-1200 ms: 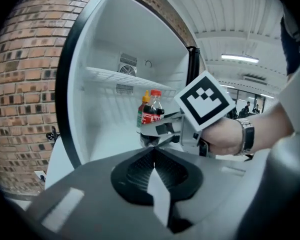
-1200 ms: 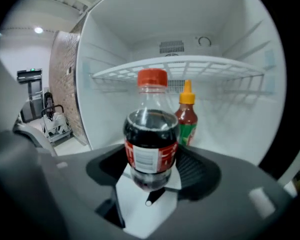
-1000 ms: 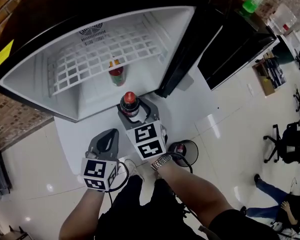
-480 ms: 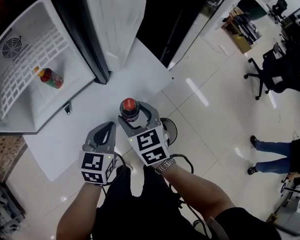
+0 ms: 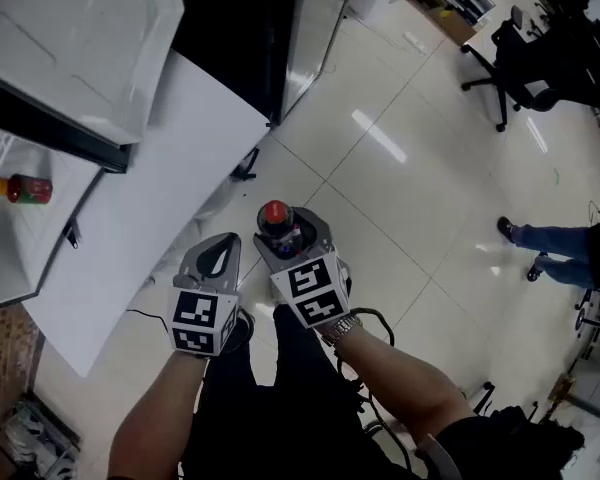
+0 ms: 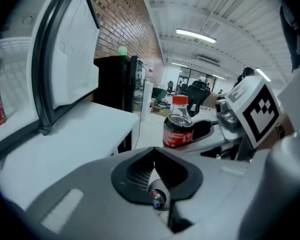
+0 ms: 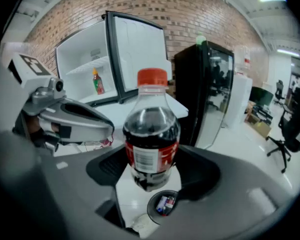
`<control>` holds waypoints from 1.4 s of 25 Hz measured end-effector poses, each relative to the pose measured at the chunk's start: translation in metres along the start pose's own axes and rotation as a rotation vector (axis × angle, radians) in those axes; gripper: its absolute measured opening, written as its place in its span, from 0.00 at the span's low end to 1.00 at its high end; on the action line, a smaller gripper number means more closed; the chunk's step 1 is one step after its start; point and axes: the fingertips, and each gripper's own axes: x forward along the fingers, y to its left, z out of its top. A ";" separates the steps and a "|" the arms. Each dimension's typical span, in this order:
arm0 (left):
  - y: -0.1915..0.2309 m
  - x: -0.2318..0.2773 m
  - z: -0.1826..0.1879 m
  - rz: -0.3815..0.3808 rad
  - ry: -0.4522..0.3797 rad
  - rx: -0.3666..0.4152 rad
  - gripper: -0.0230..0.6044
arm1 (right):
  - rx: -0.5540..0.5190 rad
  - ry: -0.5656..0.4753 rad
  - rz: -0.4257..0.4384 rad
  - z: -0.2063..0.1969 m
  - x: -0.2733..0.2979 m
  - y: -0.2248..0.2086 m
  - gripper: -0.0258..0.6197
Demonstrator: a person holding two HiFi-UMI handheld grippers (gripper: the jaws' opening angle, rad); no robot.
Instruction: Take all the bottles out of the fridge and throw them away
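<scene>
One cola bottle [image 5: 274, 215] riding clamped in right gripper [image 5: 282, 236], well clear of fridge [image 5: 18, 250]; left gripper [image 5: 218, 258] hanging closed, empty. Carrying-to-bin step; next needing bin located. Second bottle [image 5: 24, 189] sitting inside fridge.

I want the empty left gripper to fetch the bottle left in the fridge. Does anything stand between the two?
Nothing visible does. The small red bottle with a yellow cap stands alone in the white fridge, whose door is swung aside. The left gripper, jaws together, would have to open first.
</scene>
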 end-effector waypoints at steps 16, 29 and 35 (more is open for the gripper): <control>-0.084 0.114 -0.076 -0.141 0.228 0.064 0.04 | 0.166 0.295 0.012 -0.200 0.029 -0.069 0.51; -0.091 0.141 -0.156 -0.166 0.323 0.030 0.04 | 0.299 0.479 0.040 -0.315 0.091 -0.067 0.51; -0.088 0.146 -0.189 -0.169 0.354 0.005 0.04 | 0.319 0.546 0.037 -0.353 0.113 -0.070 0.51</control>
